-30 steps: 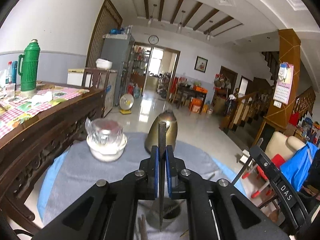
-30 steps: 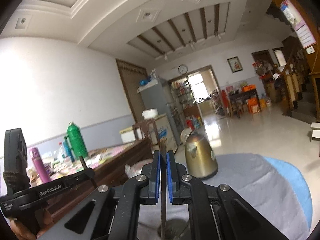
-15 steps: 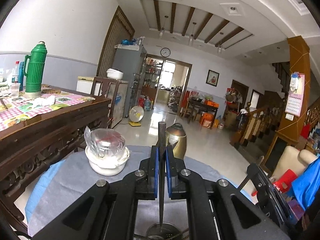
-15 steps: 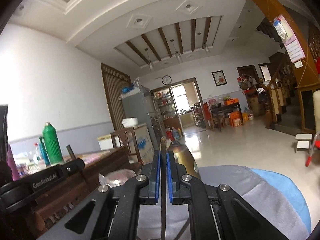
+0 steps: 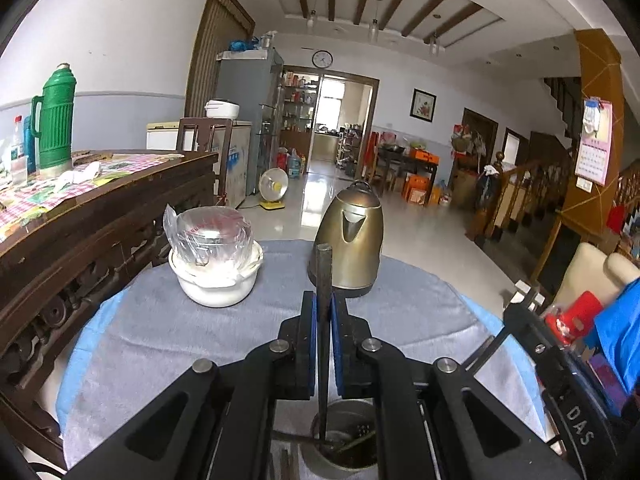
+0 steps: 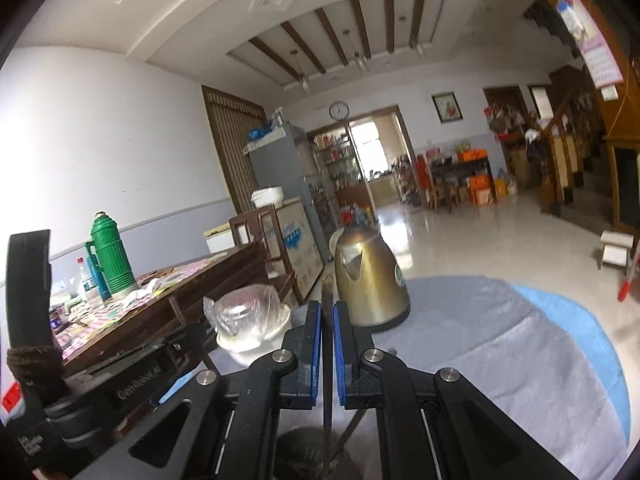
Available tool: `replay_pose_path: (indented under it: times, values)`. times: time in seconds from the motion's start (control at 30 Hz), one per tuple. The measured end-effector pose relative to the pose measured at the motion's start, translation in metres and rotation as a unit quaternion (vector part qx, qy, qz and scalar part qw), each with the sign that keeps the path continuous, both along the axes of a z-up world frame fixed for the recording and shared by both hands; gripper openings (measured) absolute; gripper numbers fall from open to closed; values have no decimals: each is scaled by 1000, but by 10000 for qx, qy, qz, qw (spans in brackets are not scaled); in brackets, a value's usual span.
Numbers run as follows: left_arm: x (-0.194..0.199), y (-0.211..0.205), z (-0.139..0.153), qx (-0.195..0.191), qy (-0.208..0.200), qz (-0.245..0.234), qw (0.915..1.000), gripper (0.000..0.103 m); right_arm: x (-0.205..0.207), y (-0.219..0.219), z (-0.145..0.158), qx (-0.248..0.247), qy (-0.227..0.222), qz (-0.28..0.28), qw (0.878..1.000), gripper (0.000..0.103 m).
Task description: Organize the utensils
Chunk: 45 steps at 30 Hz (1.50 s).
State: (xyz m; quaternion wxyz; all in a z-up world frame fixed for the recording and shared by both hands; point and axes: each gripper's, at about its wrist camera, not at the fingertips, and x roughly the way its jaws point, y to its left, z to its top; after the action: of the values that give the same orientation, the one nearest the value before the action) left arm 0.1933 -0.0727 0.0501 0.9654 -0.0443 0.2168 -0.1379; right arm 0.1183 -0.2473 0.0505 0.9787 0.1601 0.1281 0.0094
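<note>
Left gripper [image 5: 323, 312]: clamped on an upright dark utensil [image 5: 322, 276], lower end in the metal cup [image 5: 344, 440]. Right gripper [image 6: 327, 322]: clamped on a second utensil [image 6: 327, 292] above the cup. Cup stands on a round table, grey cloth [image 5: 160, 340]. Beyond the cup: brass kettle [image 5: 352, 236]; left of the kettle, white bowl [image 5: 216, 276] under plastic. Farther left: wooden table [image 5: 100, 204], green thermos [image 5: 54, 120]. Tiled floor [image 5: 420, 232], wall clock [image 5: 322, 59] behind.

Both claws clamped shut: left claw [image 5: 323, 344], right claw [image 6: 327, 354], aimed slightly down.
</note>
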Motion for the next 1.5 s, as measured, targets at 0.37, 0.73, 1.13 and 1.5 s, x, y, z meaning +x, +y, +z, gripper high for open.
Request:
replay_pose_path:
  times: [0.37,0.73,1.13,1.5]
  values:
    - [-60,23,22,363,-357,-3,9987,58,-27,-15,-3,503,229,408,9976,15]
    - [-122,50,9,622,-176,257,9976,70,-82,-46,-10,1191,182,165,9926,17]
    - [-161,54,-53,818,1134,24,9902,72,-124,-28,-42,901,895,299,9914,17]
    - [-204,57,-73,1022,1458,-188,9838,73,-171,-23,-71,794,1443,272,9860,17]
